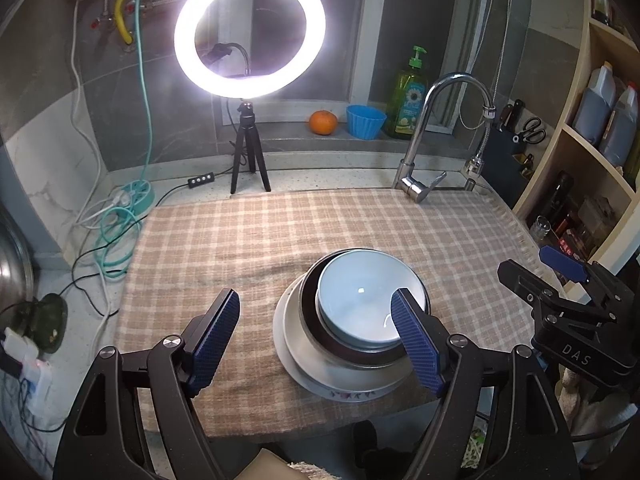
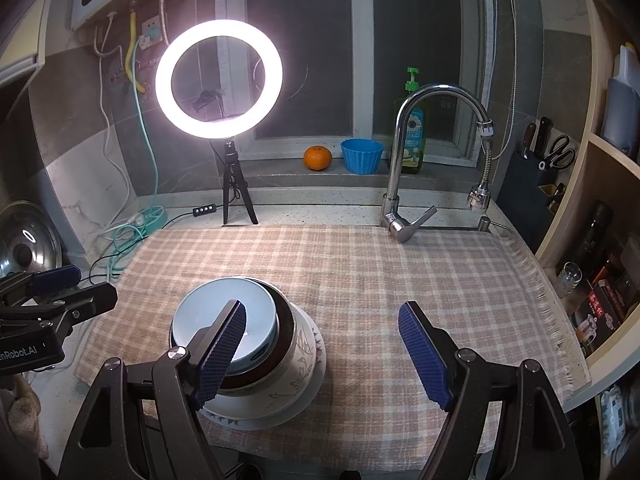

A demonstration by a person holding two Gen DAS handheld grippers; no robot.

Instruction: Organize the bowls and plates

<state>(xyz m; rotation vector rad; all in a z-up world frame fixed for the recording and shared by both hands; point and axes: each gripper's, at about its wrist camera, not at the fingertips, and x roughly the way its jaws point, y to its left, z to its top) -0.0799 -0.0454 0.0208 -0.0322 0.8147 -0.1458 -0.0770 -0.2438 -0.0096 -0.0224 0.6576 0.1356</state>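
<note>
A stack stands on the checked cloth (image 1: 248, 240): a white plate (image 1: 292, 344) at the bottom, a dark-rimmed bowl (image 1: 310, 312) on it, and a light blue bowl (image 1: 360, 300) nested on top. In the right wrist view the stack shows as the plate (image 2: 316, 380), a white patterned bowl (image 2: 304, 352) and the blue bowl (image 2: 208, 312). My left gripper (image 1: 316, 344) is open and empty, hovering above the stack's near left side. My right gripper (image 2: 322, 352) is open and empty, to the right of the stack; it also shows in the left wrist view (image 1: 560, 272).
A ring light (image 1: 250, 28) on a tripod stands at the back. A faucet (image 1: 436, 132) rises at the back right. An orange (image 1: 322, 122), a blue cup (image 1: 365, 121) and a soap bottle (image 1: 410, 100) sit on the sill. Cables (image 1: 116, 232) lie left; shelves (image 1: 592, 152) stand right.
</note>
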